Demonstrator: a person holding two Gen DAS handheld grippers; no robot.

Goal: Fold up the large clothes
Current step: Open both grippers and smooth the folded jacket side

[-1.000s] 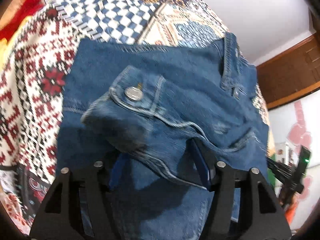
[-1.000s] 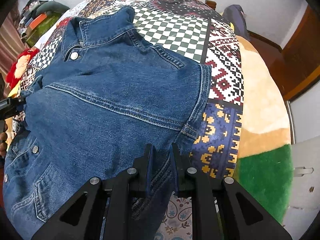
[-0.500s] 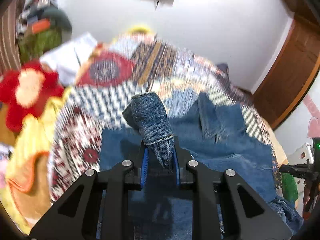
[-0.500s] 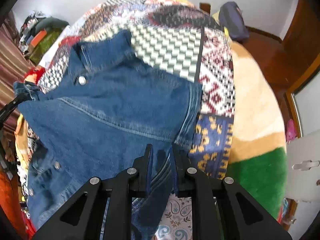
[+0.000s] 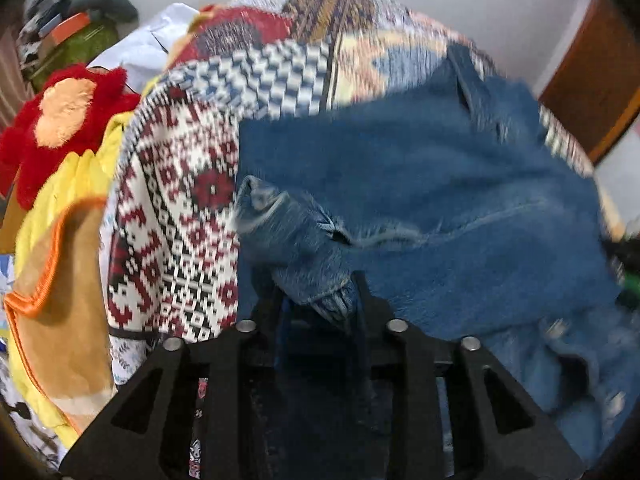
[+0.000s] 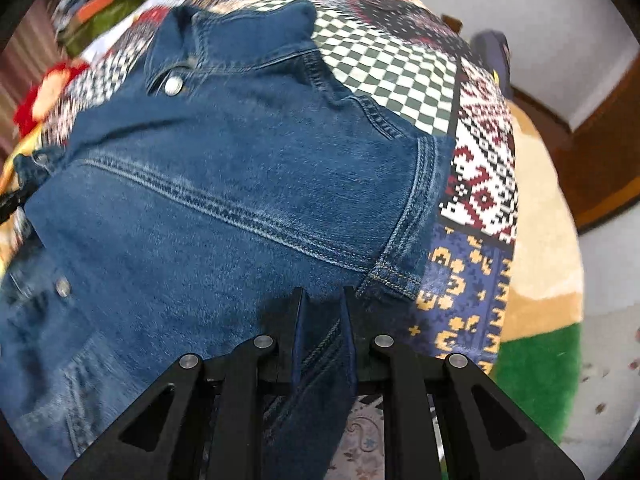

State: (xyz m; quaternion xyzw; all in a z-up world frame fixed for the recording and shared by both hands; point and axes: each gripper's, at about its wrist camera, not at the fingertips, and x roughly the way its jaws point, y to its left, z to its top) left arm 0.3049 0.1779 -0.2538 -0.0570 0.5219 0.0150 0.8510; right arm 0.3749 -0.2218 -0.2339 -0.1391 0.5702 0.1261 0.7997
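Observation:
A blue denim jacket [image 6: 224, 184] lies on a patterned bedspread [image 6: 480, 184], collar at the far end. My right gripper [image 6: 322, 300] is shut on the jacket's near edge by the side seam. In the left wrist view the same denim jacket [image 5: 420, 168] spreads to the right. My left gripper [image 5: 318, 300] is shut on a bunched cuff or corner of the denim [image 5: 296, 240], held over the jacket's left edge. The view is motion-blurred.
A red and orange plush flower [image 5: 60, 120] and yellow cloth [image 5: 68, 216] lie left of the bedspread [image 5: 180, 208]. A pile of clothes [image 5: 76, 20] sits at the far left. A green and tan rug [image 6: 540, 320] lies right of the bed. A wooden door [image 5: 600, 72] stands at right.
My left gripper closed on the denim cuff, lifted it high, and has now come back down toward the jacket's left edge. My right gripper stayed shut on the jacket and shifted slightly.

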